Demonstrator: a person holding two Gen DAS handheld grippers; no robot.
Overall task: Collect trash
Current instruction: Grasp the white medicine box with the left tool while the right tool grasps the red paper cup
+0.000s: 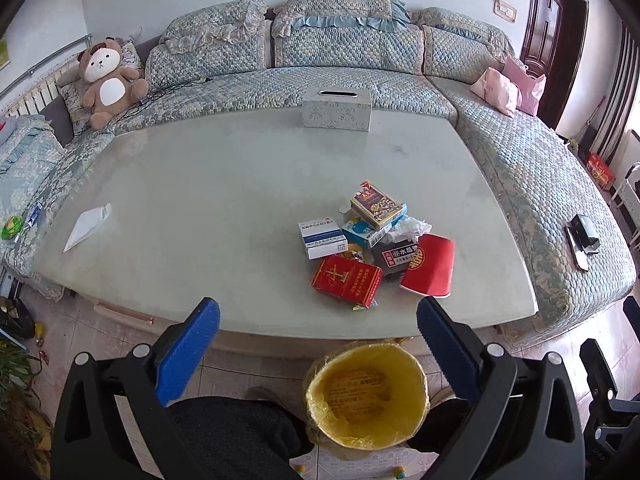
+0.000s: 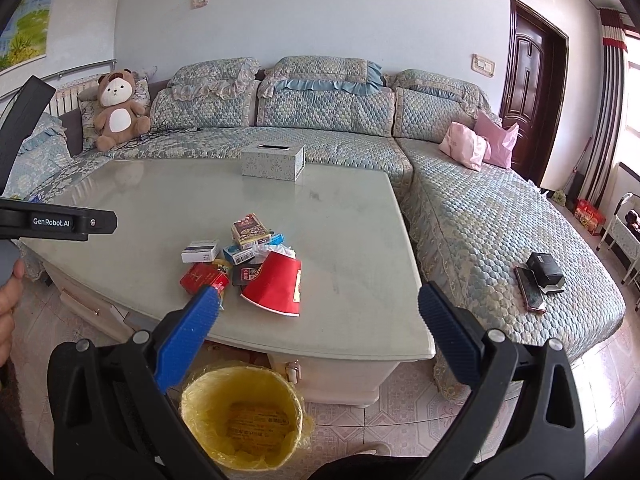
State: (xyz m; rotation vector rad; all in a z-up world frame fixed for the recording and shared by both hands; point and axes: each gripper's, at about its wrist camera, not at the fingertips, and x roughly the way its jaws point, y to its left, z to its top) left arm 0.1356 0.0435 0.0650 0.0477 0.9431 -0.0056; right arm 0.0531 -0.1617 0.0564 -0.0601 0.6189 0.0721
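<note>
A heap of trash sits on the near right part of the pale tabletop (image 1: pixel 200 184), just above a bin lined with a yellow bag (image 1: pixel 366 396) that stands on the tiled floor against the tabletop's front edge. The left hand-held gripper (image 1: pixel 318 314) hovers over that edge with its blue-padded jaws spread wide and nothing between them; the right hand-held gripper (image 2: pixel 318 300) is likewise wide open and empty, its left finger overlapping the edge of the pile. "GenRobot.AI" reads in white on the black body of the left tool in the right wrist view. In the heap, a red paper cup (image 1: pixel 430 266) lies on its side, long axis running front to back, gold print showing; a red cigarette pack (image 1: pixel 347 280) lies flat beside it with gold Chinese characters too small to read. A white medicine box with a blue stripe (image 1: pixel 322 238), a blue-and-white carton with a barcode (image 1: pixel 366 234), a dark pack with Chinese lettering (image 1: pixel 394 256), a patterned brown box (image 1: pixel 376 204) and crumpled tissue (image 1: pixel 408 226) crowd together behind. A folded white paper (image 1: pixel 86 226) lies well apart at the left. A tissue box (image 1: pixel 336 110) stands at the far edge, before a quilted sofa (image 1: pixel 344 48) bearing a teddy bear (image 1: pixel 106 82).
</note>
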